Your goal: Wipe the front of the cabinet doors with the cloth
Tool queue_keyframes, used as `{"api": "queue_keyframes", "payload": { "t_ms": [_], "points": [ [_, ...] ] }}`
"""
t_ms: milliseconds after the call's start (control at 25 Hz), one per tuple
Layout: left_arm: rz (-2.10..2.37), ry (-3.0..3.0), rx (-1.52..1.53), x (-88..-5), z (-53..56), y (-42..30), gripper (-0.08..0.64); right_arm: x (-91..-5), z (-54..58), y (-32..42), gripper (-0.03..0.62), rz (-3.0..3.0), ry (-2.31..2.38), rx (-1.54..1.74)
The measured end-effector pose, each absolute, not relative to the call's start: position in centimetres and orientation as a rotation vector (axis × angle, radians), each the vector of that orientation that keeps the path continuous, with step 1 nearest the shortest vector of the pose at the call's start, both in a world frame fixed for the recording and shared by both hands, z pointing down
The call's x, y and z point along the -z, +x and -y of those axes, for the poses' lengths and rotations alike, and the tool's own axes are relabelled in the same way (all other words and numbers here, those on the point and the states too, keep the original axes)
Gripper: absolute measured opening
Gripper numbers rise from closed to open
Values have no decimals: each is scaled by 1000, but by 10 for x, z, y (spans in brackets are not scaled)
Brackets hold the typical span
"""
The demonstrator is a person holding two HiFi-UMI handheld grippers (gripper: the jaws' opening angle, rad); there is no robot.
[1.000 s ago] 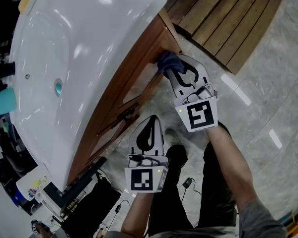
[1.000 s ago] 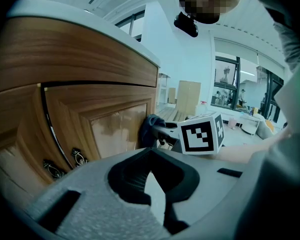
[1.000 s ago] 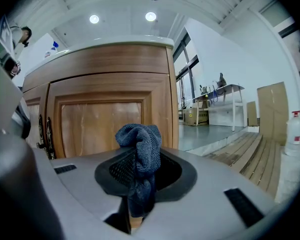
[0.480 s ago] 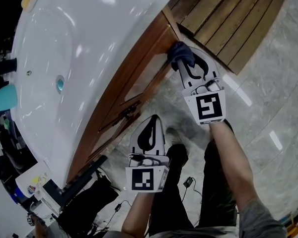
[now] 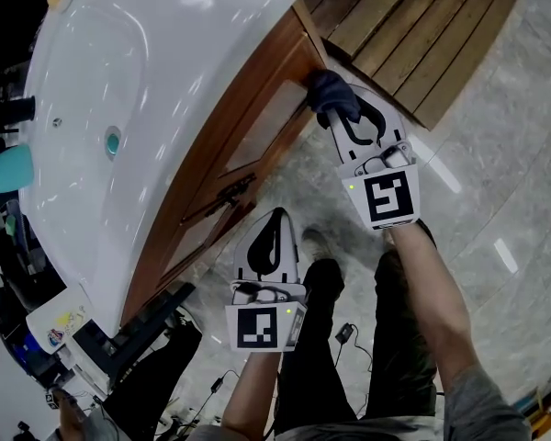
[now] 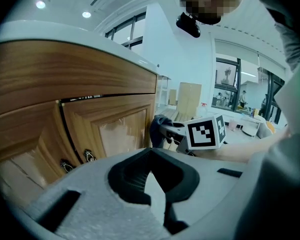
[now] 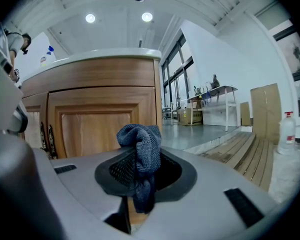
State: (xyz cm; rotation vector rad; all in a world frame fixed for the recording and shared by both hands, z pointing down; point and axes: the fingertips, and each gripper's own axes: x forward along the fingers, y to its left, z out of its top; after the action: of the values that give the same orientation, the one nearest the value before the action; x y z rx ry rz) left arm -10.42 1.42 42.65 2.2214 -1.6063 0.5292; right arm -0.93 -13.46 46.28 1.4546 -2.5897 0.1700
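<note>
Right tool farther along, cloth half-hidden

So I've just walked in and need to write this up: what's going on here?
A person stands at a brown wooden vanity cabinet under a glossy white basin, a two-jaw gripper in each hand. The right gripper is shut on a dark blue terry cloth, held against or just off the upper outer corner of the right-hand cabinet door. The left gripper is shut and empty, held back from the doors, opposite their dark metal handles.
</note>
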Motion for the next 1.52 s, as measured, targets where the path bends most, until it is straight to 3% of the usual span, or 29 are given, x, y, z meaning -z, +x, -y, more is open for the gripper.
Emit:
{"api": "queue_keyframes", "payload": {
  "t_ms": [800,1520],
  "points": [
    [1615,2220,-468,-386,-59,-121,6,-408,-5,-28,77,2619,1348,-221],
    [1636,2216,-434,-404,-73,-159,6,-470,-49,-87,77,2640,1230,-269]
  ]
}}
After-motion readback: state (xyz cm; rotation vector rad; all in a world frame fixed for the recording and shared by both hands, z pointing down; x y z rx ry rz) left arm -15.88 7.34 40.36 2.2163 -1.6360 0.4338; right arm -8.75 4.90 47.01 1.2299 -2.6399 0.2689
